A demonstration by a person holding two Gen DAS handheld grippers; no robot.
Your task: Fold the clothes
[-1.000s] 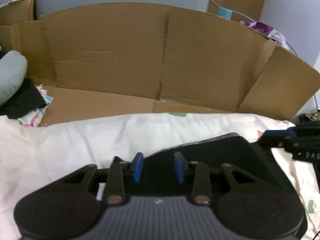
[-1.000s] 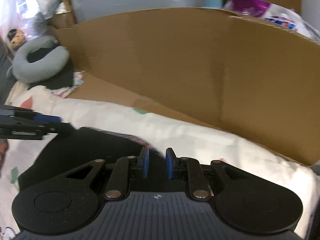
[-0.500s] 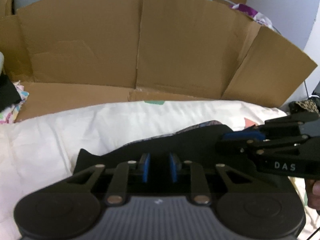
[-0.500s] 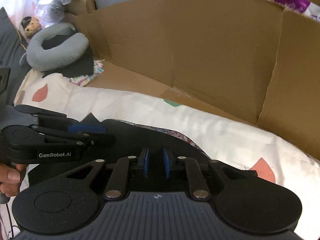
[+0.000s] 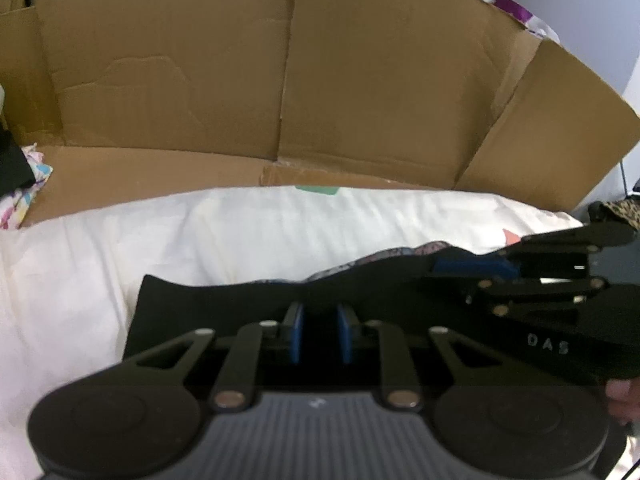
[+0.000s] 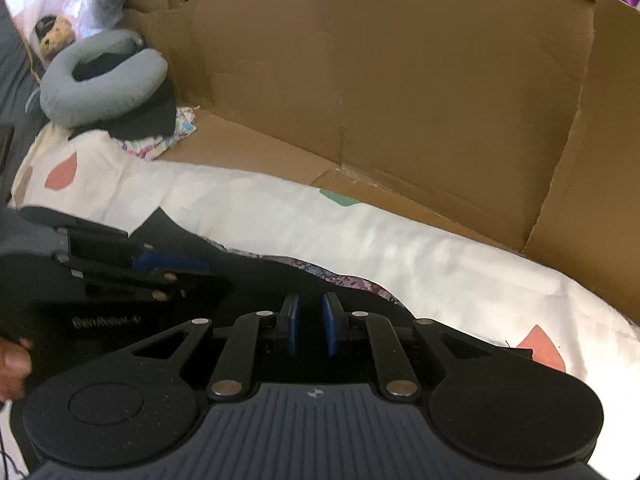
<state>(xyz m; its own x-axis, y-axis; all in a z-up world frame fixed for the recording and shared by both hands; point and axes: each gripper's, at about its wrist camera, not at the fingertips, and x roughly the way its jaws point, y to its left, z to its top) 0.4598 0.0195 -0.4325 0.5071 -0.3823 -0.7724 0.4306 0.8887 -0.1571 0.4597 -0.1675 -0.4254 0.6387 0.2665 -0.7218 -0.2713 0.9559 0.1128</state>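
A black garment (image 5: 208,300) with a patterned inner side (image 5: 400,254) lies on a white bedsheet (image 5: 240,232). My left gripper (image 5: 320,330) is shut on the garment's near edge, with dark cloth filling the narrow gap between its blue pads. The right gripper (image 5: 472,268) reaches in from the right, close beside it, on the same edge. In the right wrist view, my right gripper (image 6: 311,330) is shut on the black garment (image 6: 256,276). The left gripper (image 6: 172,266) is just to its left there.
A tall cardboard wall (image 5: 280,80) stands along the far side of the bed. A grey neck pillow (image 6: 100,76) sits on dark and patterned cloth at the far left. A person's hand (image 6: 12,360) holds the left gripper.
The left gripper's jaws have narrowed onto the black garment. Both grippers have come much closer together, and the garment's edge is bunched between them.
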